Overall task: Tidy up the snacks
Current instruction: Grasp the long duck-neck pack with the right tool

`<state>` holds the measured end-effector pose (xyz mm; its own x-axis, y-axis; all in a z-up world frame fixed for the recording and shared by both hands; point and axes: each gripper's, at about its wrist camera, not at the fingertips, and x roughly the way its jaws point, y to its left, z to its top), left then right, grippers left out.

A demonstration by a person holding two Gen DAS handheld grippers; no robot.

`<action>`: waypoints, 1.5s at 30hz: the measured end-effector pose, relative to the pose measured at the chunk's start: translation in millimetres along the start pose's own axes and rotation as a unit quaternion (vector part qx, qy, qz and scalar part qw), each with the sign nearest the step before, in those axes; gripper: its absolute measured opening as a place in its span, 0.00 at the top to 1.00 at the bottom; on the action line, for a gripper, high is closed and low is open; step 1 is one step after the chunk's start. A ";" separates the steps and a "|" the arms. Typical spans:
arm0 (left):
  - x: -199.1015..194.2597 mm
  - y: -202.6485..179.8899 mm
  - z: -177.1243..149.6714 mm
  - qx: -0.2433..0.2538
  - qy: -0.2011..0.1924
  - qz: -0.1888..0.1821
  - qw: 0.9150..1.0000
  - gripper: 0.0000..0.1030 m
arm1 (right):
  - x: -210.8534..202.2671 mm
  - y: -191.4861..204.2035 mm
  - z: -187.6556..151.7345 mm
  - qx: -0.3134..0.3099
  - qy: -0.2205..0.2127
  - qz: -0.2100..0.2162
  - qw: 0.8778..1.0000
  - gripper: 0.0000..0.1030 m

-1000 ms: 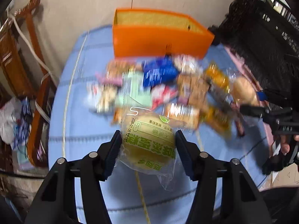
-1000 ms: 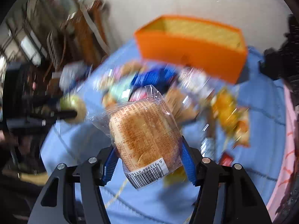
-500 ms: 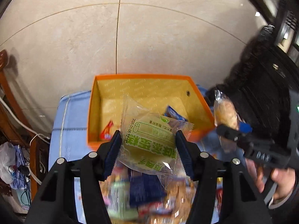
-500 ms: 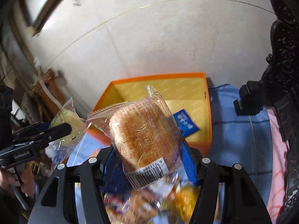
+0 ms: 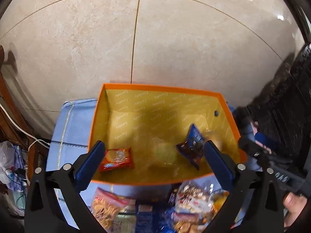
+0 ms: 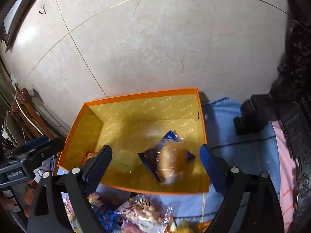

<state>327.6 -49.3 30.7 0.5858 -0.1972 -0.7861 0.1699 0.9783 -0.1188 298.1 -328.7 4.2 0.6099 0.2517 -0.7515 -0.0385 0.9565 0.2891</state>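
Both-handed, the work hangs above the orange cardboard box with a yellow printed lining, which stands on a pale blue checked cloth against a beige tiled wall. The left gripper is spread wide with nothing between its blue-padded fingers, and the right gripper is equally released, its pads well apart and empty.

Inside the box lie four snacks. A red packet of round biscuits rests flat near the left front corner. A greenish bun in a clear wrapper, blurred, sits in the middle of the floor. A dark blue foil packet lies toward the right side, and a golden-brown bread roll in clear plastic, also blurred, lies on top of it in the right wrist view.

The lining carries a repeated cursive word, too smeared to read. The left gripper's body, seen from the right wrist, bears a grey label reading "GenRobot.AI".

In front of the box, a heap of clear-wrapped biscuit packets waits on the cloth; their print is unreadable.
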 end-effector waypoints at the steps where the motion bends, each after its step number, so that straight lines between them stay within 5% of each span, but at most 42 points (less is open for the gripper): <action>1: -5.2 0.5 -5.9 0.008 0.001 0.002 1.000 0.04 | -6.1 -1.8 -6.1 0.001 0.002 0.007 1.000 0.10; 5: -28.8 8.8 -37.4 0.024 0.003 -0.004 1.000 0.04 | -29.4 -10.1 -38.7 -0.007 0.005 0.013 1.000 0.05; 9: -52.8 30.1 -103.6 0.006 0.021 -0.018 1.000 0.04 | -56.3 -23.4 -94.4 -0.001 0.025 0.006 1.000 0.03; 15: -55.7 46.1 -211.4 0.034 0.106 0.003 0.994 0.04 | -76.5 -48.0 -183.3 0.029 0.096 0.001 0.995 0.03; 21: -55.3 50.3 -265.7 0.026 0.140 0.015 0.990 0.04 | -90.5 -28.5 -233.9 0.015 0.129 0.021 0.991 0.03; 25: -49.6 49.3 -273.3 0.020 0.153 0.012 0.988 0.04 | -91.1 4.5 -246.6 -0.045 0.140 0.032 0.989 0.03; 31: -45.4 48.7 -270.2 -0.027 0.160 -0.011 0.987 0.04 | -96.1 11.8 -254.1 -0.038 0.148 0.046 0.987 0.03; 36: -35.7 26.8 -268.0 0.019 0.183 -0.027 0.983 0.04 | -98.3 -2.7 -260.3 -0.016 0.148 0.041 0.988 0.03; 45: -30.2 17.8 -267.7 0.014 0.187 -0.029 0.982 0.04 | -78.6 -17.9 -249.7 0.017 0.148 0.011 0.989 0.03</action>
<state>100.9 -8.7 -110.0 0.2445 -0.2093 -0.9468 0.2194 0.9630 -0.1563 53.2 -328.7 -90.0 0.3506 0.3100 -0.8838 -0.0200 0.9459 0.3238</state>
